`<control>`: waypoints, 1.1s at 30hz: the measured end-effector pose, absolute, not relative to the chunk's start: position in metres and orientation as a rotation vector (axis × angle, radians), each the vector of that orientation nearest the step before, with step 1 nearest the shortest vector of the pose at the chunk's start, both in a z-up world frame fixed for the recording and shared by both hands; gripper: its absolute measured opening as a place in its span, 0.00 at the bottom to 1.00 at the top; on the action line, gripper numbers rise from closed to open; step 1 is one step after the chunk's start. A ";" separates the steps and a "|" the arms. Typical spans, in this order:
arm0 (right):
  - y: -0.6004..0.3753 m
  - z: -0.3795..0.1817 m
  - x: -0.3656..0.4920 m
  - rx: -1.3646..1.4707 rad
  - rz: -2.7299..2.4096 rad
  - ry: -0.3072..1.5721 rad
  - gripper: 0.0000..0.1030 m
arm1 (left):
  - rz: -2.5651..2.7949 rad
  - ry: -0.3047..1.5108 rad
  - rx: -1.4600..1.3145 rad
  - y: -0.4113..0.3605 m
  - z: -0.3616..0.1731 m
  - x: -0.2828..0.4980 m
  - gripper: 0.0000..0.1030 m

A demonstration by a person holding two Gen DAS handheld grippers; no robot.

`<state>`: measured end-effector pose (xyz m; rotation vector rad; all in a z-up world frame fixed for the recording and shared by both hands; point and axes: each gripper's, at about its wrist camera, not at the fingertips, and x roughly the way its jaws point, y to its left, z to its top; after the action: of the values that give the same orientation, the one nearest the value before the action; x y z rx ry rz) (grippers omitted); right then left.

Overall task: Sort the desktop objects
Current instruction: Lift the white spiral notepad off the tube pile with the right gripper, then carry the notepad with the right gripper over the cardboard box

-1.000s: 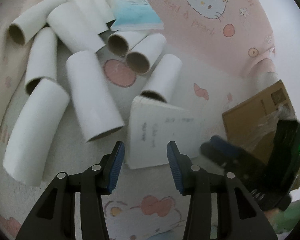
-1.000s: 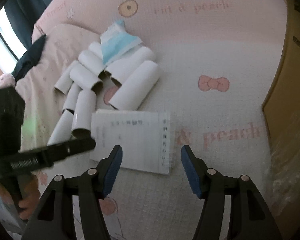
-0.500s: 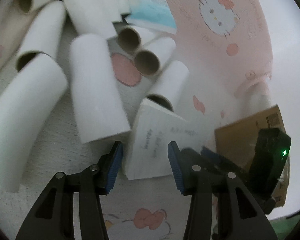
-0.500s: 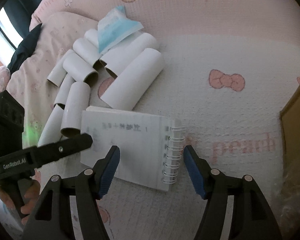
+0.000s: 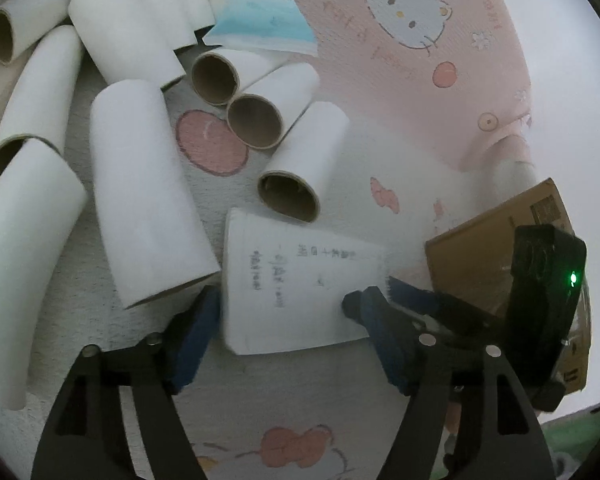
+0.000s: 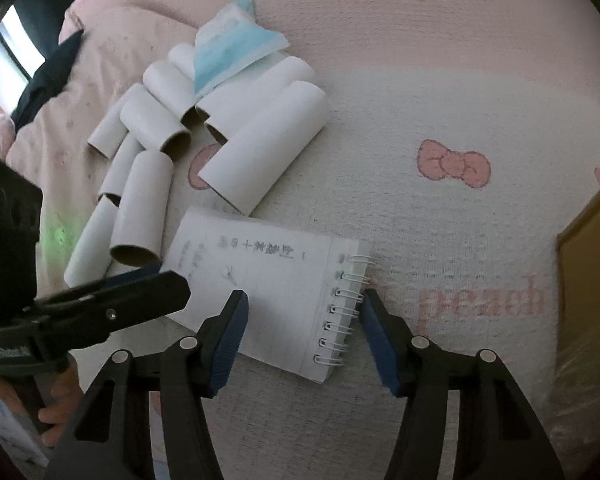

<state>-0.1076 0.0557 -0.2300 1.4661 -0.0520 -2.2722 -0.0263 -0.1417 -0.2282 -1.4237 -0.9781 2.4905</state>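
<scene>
While the spiral notepad (image 6: 268, 292) lies flat on the pink cartoon-print blanket (image 6: 420, 80), just beside the heap of cardboard tubes (image 5: 140, 184), both grippers bracket it. The left gripper (image 5: 288, 320) has just been opening; its jaws stand wide, straddling the unbound edge without pressing it. The right gripper (image 6: 304, 336) has just been closing; its jaws flank the wire binding, not yet clamped. A blue face mask (image 6: 232, 52) rests on the tubes.

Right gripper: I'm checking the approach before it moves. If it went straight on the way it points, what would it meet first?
Most likely the spiral notepad: the right gripper straddles its bound edge, though depth is unclear.
</scene>
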 end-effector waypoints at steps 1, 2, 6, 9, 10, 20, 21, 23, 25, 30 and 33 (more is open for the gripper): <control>0.056 -0.230 -0.107 1.461 -2.272 -0.055 0.54 | 2.496 -0.974 -1.437 -0.141 -0.228 -0.028 0.73; 0.057 -0.230 -0.106 1.454 -2.272 -0.060 0.54 | 2.502 -0.963 -1.446 -0.138 -0.227 -0.028 0.73; 0.056 -0.226 -0.105 1.455 -2.277 -0.035 0.54 | 2.570 -0.869 -1.523 -0.133 -0.224 -0.028 0.52; 0.052 -0.222 -0.100 1.447 -2.290 0.054 0.54 | 2.565 -0.873 -1.539 -0.133 -0.222 -0.025 0.44; 0.053 -0.221 -0.099 1.442 -2.291 0.064 0.54 | 2.559 -0.888 -1.539 -0.133 -0.222 -0.023 0.40; 0.087 -0.192 -0.088 1.391 -2.374 -0.057 0.54 | 2.572 -0.805 -1.418 -0.114 -0.181 -0.023 0.35; 0.088 -0.183 -0.086 1.372 -2.391 -0.051 0.54 | 2.578 -0.794 -1.405 -0.112 -0.176 -0.024 0.35; 0.094 -0.168 -0.087 1.339 -2.422 -0.036 0.54 | 2.583 -0.782 -1.370 -0.110 -0.165 -0.024 0.35; 0.095 -0.155 -0.080 1.307 -2.451 -0.014 0.54 | 2.587 -0.780 -1.324 -0.110 -0.154 -0.023 0.35; 0.093 -0.116 -0.070 1.211 -2.524 0.055 0.54 | 2.621 -0.720 -1.222 -0.108 -0.123 -0.024 0.35; 0.095 -0.097 -0.066 1.168 -2.564 0.078 0.54 | 2.648 -0.687 -1.136 -0.107 -0.100 -0.024 0.36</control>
<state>-0.0663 0.0950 -0.0972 1.1676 0.0780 -2.5639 -0.0243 -0.1067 -0.1002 -1.1357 -0.6868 2.6479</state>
